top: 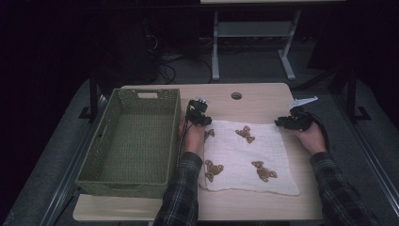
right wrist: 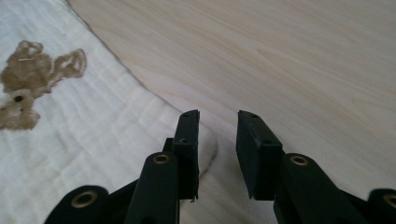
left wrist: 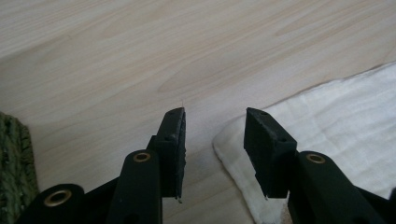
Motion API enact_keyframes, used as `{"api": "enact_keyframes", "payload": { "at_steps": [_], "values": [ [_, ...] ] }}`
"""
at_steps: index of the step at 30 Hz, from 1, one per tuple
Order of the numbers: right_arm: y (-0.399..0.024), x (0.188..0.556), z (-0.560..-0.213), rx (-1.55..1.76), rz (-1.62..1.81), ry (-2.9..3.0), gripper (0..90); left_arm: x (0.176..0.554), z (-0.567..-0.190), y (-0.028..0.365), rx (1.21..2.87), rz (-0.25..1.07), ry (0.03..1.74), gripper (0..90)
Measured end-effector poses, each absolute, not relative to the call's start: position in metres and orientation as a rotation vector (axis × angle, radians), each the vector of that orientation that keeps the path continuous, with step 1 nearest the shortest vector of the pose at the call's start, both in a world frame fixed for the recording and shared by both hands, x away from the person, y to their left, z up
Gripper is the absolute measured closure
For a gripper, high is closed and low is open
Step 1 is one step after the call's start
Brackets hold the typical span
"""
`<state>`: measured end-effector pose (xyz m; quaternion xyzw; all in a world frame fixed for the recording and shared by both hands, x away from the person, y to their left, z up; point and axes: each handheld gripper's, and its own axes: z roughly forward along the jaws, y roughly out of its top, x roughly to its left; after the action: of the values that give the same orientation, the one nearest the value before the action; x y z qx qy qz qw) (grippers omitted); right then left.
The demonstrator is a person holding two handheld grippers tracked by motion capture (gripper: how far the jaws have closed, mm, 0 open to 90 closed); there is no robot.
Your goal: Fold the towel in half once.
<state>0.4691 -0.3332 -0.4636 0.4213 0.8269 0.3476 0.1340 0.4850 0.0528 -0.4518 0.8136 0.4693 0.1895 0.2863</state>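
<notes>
Dark floor and table legs fill the background behind a pale wooden table [top: 254,96], most of it too dim to make out. On the table lies a white cloth with brown teddy-bear prints [top: 247,157], flat, its near edge close to the table's front edge. A green woven basket [top: 134,141] stands to its left, its near corner overhanging the table front.

The left claw [top: 200,115] sits at the cloth's far left corner; in the left gripper view [left wrist: 215,140] its jaws are spread with that corner under the gap, pinching nothing. The right claw [top: 289,121] is at the far right corner; its own view [right wrist: 217,149] shows the jaws apart, straddling the corner tip without pressing it.

Bare wood stays open beyond the cloth's far edge. Plaid sleeves are cut off at the picture's bottom.
</notes>
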Motion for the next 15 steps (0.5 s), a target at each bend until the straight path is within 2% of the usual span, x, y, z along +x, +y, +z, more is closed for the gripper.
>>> {"api": "enact_keyframes", "payload": {
  "at_steps": [6, 12, 15],
  "values": [
    [-0.3353, 0.4724, -0.4710, 1.230, 1.031, 2.424, 68.9, 0.4854, -0.4539, 0.0534, 2.178, 0.495, 1.261, 58.5],
    [-0.3335, 0.4727, -0.4714, 1.208, 0.998, 2.432, 85.0, 0.4857, -0.4554, 0.0529, 2.184, 0.489, 1.260, 59.2],
    [-0.3345, 0.4727, -0.4709, 1.217, 0.974, 2.413, 86.8, 0.4860, -0.4565, 0.0522, 2.180, 0.485, 1.257, 59.6]
  ]
}}
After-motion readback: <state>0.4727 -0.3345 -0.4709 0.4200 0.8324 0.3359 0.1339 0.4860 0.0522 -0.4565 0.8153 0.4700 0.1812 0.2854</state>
